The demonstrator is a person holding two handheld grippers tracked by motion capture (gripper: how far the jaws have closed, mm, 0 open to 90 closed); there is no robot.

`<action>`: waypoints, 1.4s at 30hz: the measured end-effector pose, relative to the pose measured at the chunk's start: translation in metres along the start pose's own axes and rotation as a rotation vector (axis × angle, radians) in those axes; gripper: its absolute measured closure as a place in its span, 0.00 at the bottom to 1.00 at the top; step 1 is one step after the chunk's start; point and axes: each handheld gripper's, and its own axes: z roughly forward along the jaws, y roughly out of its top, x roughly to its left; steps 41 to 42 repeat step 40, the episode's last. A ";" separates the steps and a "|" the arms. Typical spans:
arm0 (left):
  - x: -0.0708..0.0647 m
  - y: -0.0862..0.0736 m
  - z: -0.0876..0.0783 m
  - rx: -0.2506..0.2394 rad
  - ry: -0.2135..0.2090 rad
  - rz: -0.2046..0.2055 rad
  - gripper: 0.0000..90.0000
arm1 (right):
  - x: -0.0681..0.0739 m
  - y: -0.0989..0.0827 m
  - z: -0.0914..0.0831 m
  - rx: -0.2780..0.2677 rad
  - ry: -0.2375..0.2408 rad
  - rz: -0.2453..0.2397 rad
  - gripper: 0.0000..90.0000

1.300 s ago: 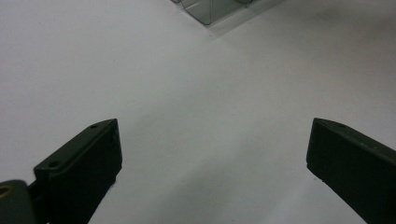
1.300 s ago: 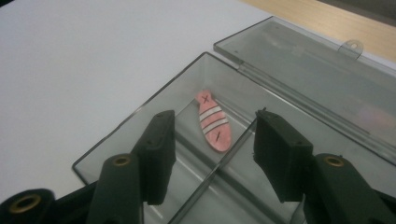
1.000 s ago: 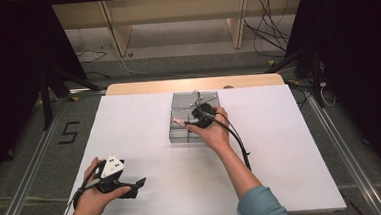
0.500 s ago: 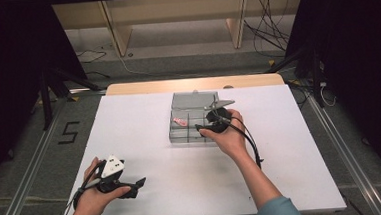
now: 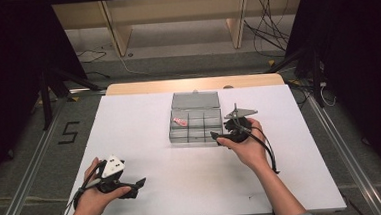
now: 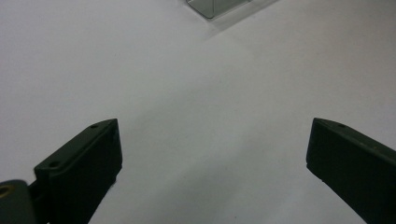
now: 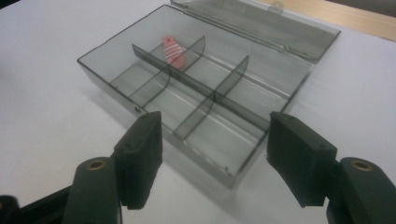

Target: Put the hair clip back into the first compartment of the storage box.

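A clear grey compartment box [image 5: 195, 133] [image 7: 212, 164] lies open at the middle of the white table, its lid [image 5: 195, 100] [image 7: 261, 25] laid flat behind it. A small pink piece with white stripes [image 5: 180, 121] [image 7: 173, 50] rests in the box's far left compartment. My right gripper [image 5: 222, 134] [image 7: 215, 156] is open and empty, held just off the box's right near corner. My left gripper [image 5: 137, 183] [image 6: 212, 161] is open too, low over bare table at the near left, with nothing between its jaws.
The white table [image 5: 144, 115] has a wooden strip [image 5: 127, 88] along its far edge. A wooden shelf frame [image 5: 173, 18] and loose cables [image 5: 266, 25] sit on the floor beyond. A "5" marking [image 5: 68, 132] lies on the floor at left. Metal rails [image 5: 27, 167] flank the table.
My right gripper has drawn back from over the box's left compartments to its right near corner, leaving the pink piece lying in the far left compartment. The left gripper has stayed put.
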 end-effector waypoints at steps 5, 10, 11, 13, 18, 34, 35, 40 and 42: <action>0.000 0.000 0.000 0.001 0.001 -0.002 0.03 | -0.007 -0.017 -0.016 -0.004 0.008 0.016 0.40; -0.001 0.000 0.000 0.004 0.002 -0.001 0.03 | -0.011 -0.033 -0.030 -0.003 0.002 0.022 0.39; -0.001 0.000 0.000 -0.001 0.002 0.000 0.03 | -0.011 -0.035 -0.033 0.002 0.002 0.018 0.39; -0.001 0.000 -0.001 0.000 0.006 0.001 0.03 | -0.012 -0.040 -0.038 -0.004 0.007 0.014 0.39; 0.000 -0.001 0.000 -0.002 0.005 -0.003 0.03 | -0.016 -0.057 -0.050 -0.012 0.022 0.023 0.38; -0.001 0.001 -0.001 -0.002 0.002 0.001 0.03 | -0.017 -0.113 -0.085 0.006 0.022 0.065 0.33; -0.001 0.001 -0.001 0.002 0.003 0.001 0.03 | -0.017 -0.114 -0.086 0.005 0.017 0.067 0.32; 0.000 0.002 -0.001 -0.005 0.000 -0.013 0.03 | -0.020 -0.121 -0.088 0.016 0.003 0.067 0.28; 0.000 0.002 -0.001 -0.005 0.000 -0.013 0.03 | -0.020 -0.121 -0.088 0.016 0.003 0.067 0.28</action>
